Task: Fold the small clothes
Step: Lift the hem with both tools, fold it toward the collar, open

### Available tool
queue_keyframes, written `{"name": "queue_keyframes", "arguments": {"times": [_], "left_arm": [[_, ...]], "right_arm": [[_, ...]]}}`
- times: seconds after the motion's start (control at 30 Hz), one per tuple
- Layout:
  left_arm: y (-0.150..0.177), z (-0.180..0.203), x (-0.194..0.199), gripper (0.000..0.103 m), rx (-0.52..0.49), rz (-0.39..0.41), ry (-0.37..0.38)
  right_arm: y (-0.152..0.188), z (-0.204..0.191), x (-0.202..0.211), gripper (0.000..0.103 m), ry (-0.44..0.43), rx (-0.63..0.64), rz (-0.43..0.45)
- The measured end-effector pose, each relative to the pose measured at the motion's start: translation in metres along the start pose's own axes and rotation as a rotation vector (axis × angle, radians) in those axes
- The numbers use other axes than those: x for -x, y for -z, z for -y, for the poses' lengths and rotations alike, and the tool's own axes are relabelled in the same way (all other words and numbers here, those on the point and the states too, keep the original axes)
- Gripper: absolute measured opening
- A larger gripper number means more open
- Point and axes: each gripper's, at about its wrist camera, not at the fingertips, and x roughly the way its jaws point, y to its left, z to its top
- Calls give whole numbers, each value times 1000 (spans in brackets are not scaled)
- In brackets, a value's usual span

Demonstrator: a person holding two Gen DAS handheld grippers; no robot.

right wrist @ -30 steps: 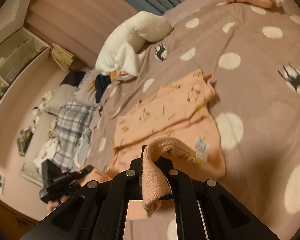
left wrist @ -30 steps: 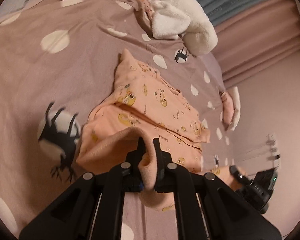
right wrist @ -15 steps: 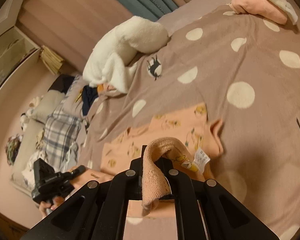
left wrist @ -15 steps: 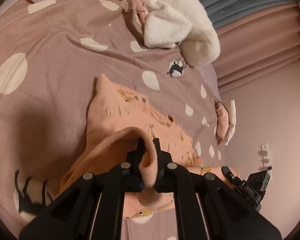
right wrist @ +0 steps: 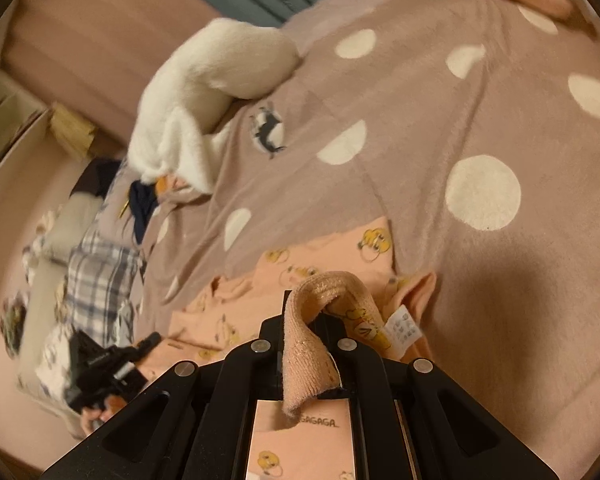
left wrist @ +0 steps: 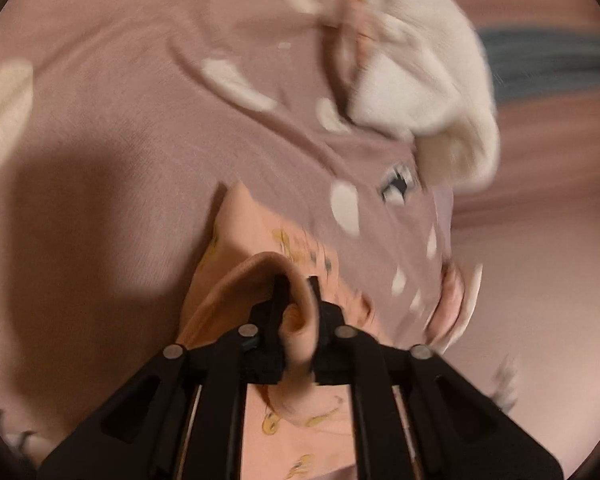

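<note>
Pinching a thick fold of peach knit between its black fingers, the left gripper (left wrist: 296, 284) holds one edge of the small garment (left wrist: 256, 236) up off the bed; the view from that side is smeared, so the print shows only as yellow blots. The right gripper (right wrist: 305, 300) is clamped on another edge of the same garment (right wrist: 332, 256), a ribbed, fuzzy hem that loops over the fingers and droops down between them. A white care label (right wrist: 401, 330) dangles just beside that hem. The rest of the soft peach cloth, dotted with little yellow cartoon faces, lies spread on the blanket (right wrist: 460, 120), a velvety mauve cover with big cream circles and a small dark animal figure. Near the head of the bed sits a plump, fleecy white bundle (right wrist: 204, 96), touching the blanket. Beyond it lies a crumpled plaid cloth (right wrist: 96, 272).
</note>
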Motion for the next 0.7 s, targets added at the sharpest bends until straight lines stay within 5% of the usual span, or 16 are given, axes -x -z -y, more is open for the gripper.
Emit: {"name": "queue_keyframes", "arguments": {"times": [0.03, 0.13, 0.2, 0.23, 0.27, 0.33, 0.5, 0.6, 0.7], "left_arm": [[-11, 0, -5, 27, 37, 3, -5], [-28, 8, 6, 31, 67, 39, -23], [-30, 21, 29, 49, -41, 141, -87], [-28, 26, 38, 55, -90, 180, -137], [-25, 32, 46, 56, -139, 211, -181], [-18, 36, 53, 57, -193, 168, -145], [21, 34, 12, 71, -208, -191, 51], [25, 31, -40, 69, -185, -232, 23], [13, 38, -68, 60, -172, -155, -65]], "right_arm": [[-8, 4, -3, 14, -9, -26, 4], [-31, 18, -1, 37, 21, -118, 34], [-37, 13, 16, 50, 25, -83, 88], [-36, 10, 21, 64, 23, -61, 98], [-35, 6, 26, 73, 26, -39, 100], [-28, -1, 31, 74, 34, -12, 78], [4, -20, 0, 74, -84, 58, -133], [15, -27, -42, 74, -126, 36, -242], [12, -28, -85, 74, -103, -9, -293]]}}
